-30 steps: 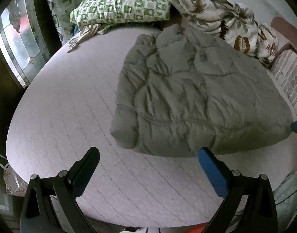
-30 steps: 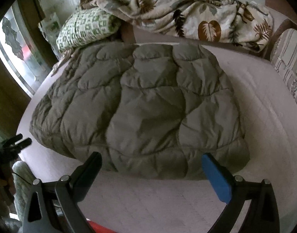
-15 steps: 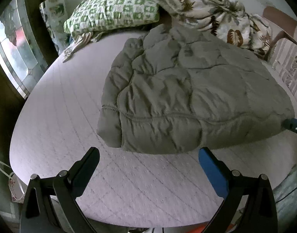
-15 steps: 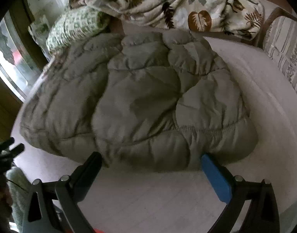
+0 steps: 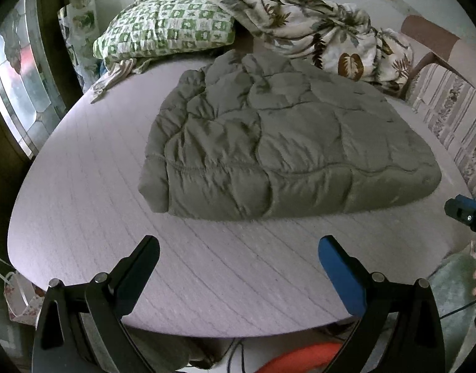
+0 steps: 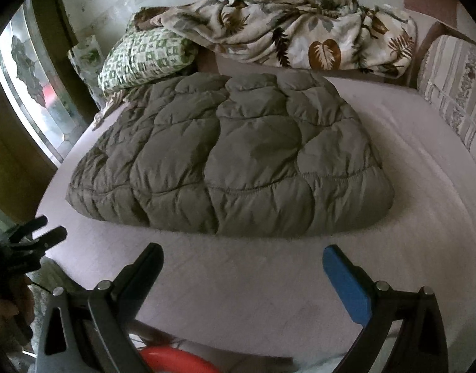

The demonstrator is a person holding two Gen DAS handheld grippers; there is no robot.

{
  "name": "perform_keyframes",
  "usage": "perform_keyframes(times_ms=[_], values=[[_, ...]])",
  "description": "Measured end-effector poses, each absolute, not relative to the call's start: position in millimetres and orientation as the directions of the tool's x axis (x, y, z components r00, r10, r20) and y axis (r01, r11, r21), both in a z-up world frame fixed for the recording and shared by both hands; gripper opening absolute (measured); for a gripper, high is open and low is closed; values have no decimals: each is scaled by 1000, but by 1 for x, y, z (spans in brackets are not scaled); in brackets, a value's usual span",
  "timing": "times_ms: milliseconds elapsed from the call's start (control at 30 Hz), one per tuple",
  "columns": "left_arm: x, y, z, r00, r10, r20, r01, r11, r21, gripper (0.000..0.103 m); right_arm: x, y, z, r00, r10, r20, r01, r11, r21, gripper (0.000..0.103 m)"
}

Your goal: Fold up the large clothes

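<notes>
A grey-green quilted puffer garment (image 5: 284, 143) lies folded into a thick rectangular bundle on the pale pink bed (image 5: 92, 205). It also shows in the right wrist view (image 6: 238, 168). My left gripper (image 5: 238, 248) is open and empty, held back from the bundle's near edge, over the bed's front. My right gripper (image 6: 242, 256) is open and empty, just short of the bundle's near edge. The right gripper's blue tip (image 5: 463, 209) shows at the right edge of the left wrist view. The left gripper's black fingers (image 6: 36, 233) show at the left edge of the right wrist view.
A green checked pillow (image 5: 166, 31) and a leaf-print blanket (image 5: 315, 37) lie heaped at the bed's far end. A striped cushion (image 6: 455, 93) stands at the right. A window (image 5: 20, 93) is at the left. An orange object (image 6: 176, 360) lies below the bed's front edge.
Both grippers have pulled back from the garment toward the bed's front edge, and both views have tilted up. The bundle lies still. Both grippers stay open.
</notes>
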State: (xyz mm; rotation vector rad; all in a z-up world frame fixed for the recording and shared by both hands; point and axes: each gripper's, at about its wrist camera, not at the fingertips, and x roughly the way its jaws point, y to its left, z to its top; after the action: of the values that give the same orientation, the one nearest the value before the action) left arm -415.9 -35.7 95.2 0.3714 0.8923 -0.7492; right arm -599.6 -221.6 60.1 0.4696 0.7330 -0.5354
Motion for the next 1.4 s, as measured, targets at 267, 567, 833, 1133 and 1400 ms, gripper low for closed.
perform_keyframes(times_ms=[267,567,833,1133,1400], values=[[-439,-38,101,461,-394,-795,729,679,86,102,-622,-207,63,623,-308,-719,626,748,222,103],[-442,-18,112,490,-420,-764,689,723,44,102,-641,-185,77,638,-328,-697,617,759,208,103],[-453,-7,114,495,-427,-757,707,705,65,102,-654,-173,83,646,-332,-687,614,761,210,103],[-461,4,125,542,-430,-722,688,720,87,102,-662,-167,84,643,-332,-690,616,759,209,103],[-473,10,131,557,-441,-704,696,710,106,102,-672,-163,87,641,-336,-690,616,761,203,103]])
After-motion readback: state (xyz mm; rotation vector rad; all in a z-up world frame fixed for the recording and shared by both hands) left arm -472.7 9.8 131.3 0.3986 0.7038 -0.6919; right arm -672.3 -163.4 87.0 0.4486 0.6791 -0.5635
